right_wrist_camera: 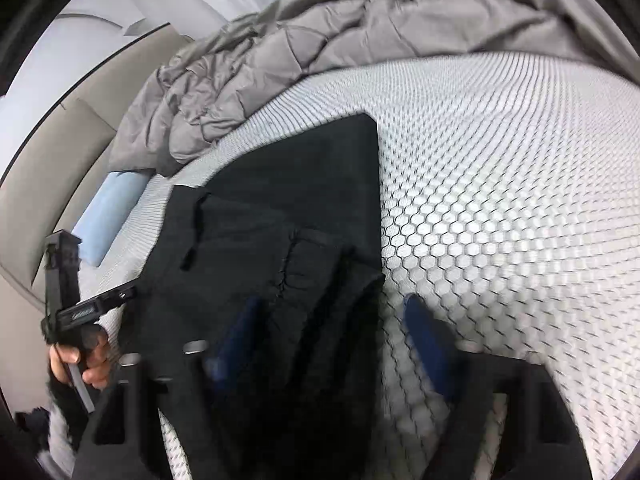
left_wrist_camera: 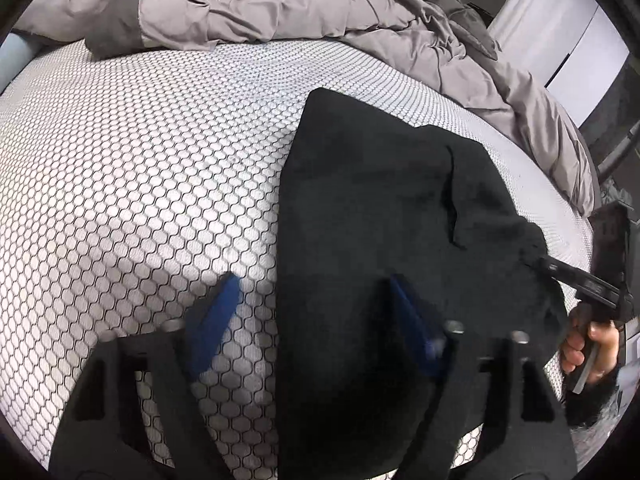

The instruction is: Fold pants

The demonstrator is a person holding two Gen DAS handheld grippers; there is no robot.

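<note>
Black pants (left_wrist_camera: 372,200) lie partly folded on a white mattress with a honeycomb pattern (left_wrist_camera: 140,152). My left gripper (left_wrist_camera: 312,284) is open with blue pads, astride the pants' near left edge and just above it. In the right wrist view the pants (right_wrist_camera: 288,200) show a pocket seam and a bunched near edge. My right gripper (right_wrist_camera: 332,308) is open, its jaws wide over that bunched right edge. Neither holds cloth. The right gripper also shows in the left wrist view (left_wrist_camera: 576,280), and the left gripper in the right wrist view (right_wrist_camera: 100,304), each at the pants' side.
A crumpled grey duvet (left_wrist_camera: 280,8) is piled along the far side of the mattress (right_wrist_camera: 500,160). A light blue pillow (right_wrist_camera: 108,212) lies by the beige headboard (right_wrist_camera: 52,168). White wardrobe doors (left_wrist_camera: 576,52) stand beyond the bed.
</note>
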